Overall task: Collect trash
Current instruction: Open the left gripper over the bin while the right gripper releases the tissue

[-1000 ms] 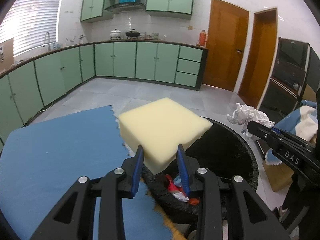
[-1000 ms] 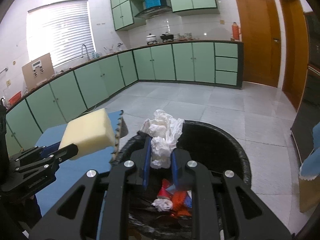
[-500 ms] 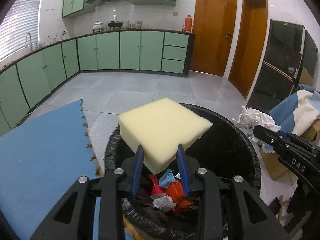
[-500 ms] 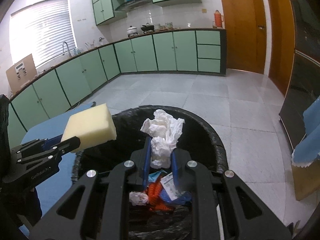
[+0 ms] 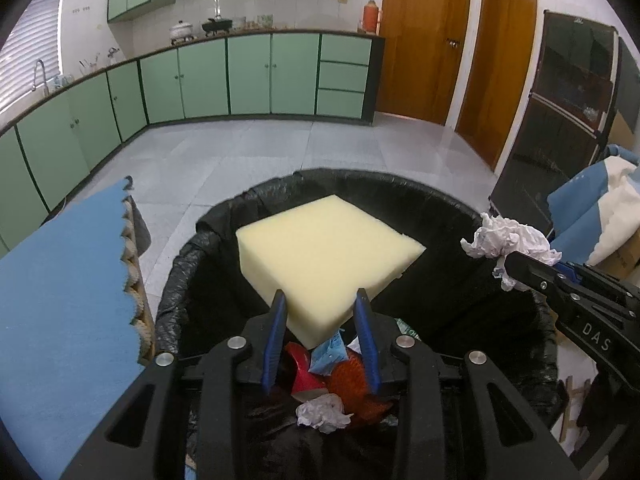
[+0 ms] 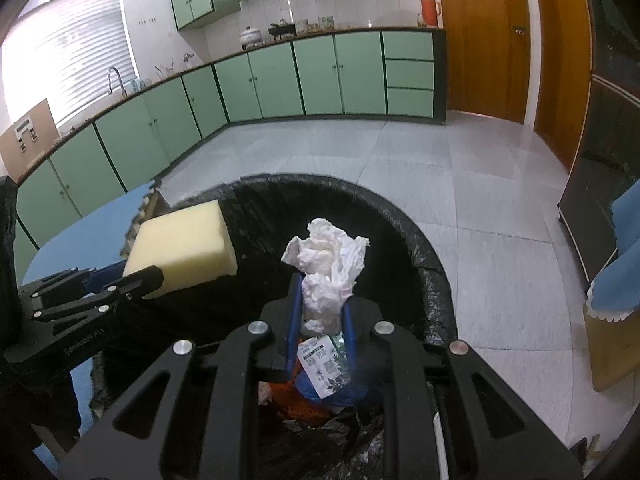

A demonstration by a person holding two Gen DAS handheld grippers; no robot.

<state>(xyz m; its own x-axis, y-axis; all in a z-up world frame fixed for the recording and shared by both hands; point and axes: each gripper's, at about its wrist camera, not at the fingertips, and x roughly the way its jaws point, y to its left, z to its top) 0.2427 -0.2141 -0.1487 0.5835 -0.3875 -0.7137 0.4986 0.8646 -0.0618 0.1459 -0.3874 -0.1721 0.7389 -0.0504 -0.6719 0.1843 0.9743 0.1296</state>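
Left gripper [image 5: 320, 312] pinches the sponge [image 5: 326, 252] by its near corner, blue pads tight on either side, the pale yellow block held level above the bin [image 5: 440, 196] and its black liner! Right gripper [image 6: 320, 316] is clamped on the tissue [image 6: 326, 268], the crumpled white wad sticking up between the jaws over the bin's middle, with red, orange and blue scraps [image 5: 340, 376] below. In the right view the sponge sits at nine o'clock of the tissue, well apart, and the blue mat [image 5: 60, 300] lies just beside the bin's left rim.
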